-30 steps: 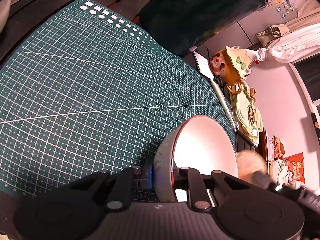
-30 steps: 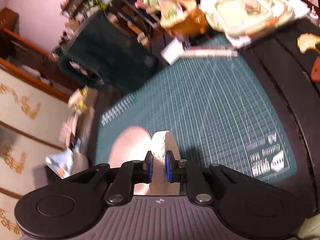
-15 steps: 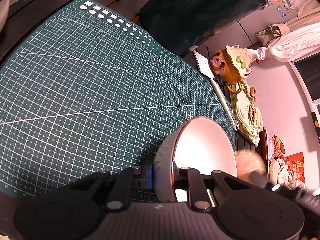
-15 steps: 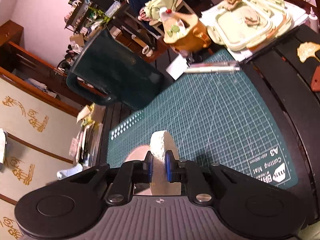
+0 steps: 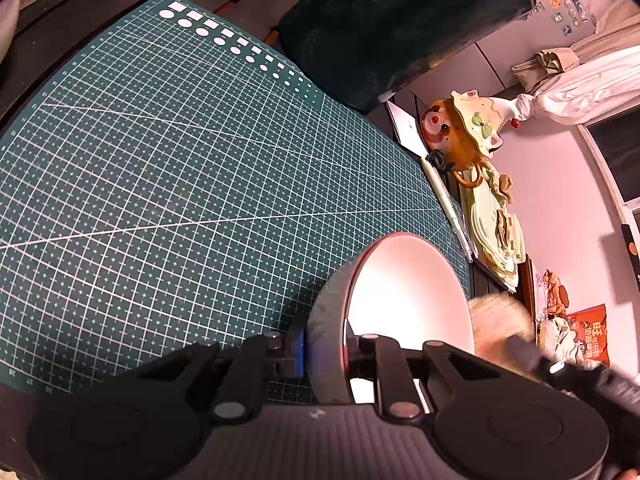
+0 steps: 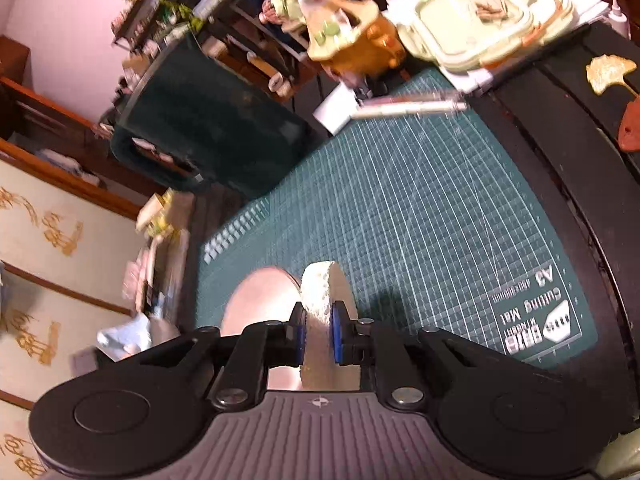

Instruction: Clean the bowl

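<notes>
A grey bowl (image 5: 404,300) with a pale pink inside and a red rim stands tilted on its side over the green cutting mat (image 5: 180,184). My left gripper (image 5: 326,354) is shut on the bowl's rim. A white round sponge (image 6: 320,300) sits pinched in my right gripper (image 6: 318,334), which is shut on it. In the right wrist view the bowl (image 6: 260,300) lies just left of the sponge. In the left wrist view the sponge (image 5: 500,320) appears blurred at the bowl's right edge, with the right gripper's dark body behind it.
A large dark green pitcher (image 5: 392,20) stands at the mat's far edge. A bear-shaped ornament (image 5: 460,132), a pen (image 5: 448,204) and stacked pale green lids (image 5: 500,232) lie beyond the mat. In the right wrist view, the mat (image 6: 420,208) stretches ahead and a leaf-shaped coaster (image 6: 608,72) lies far right.
The sponge in my right gripper has shifted beside the bowl, and the right wrist view has swung. The bowl and left gripper have stayed in place.
</notes>
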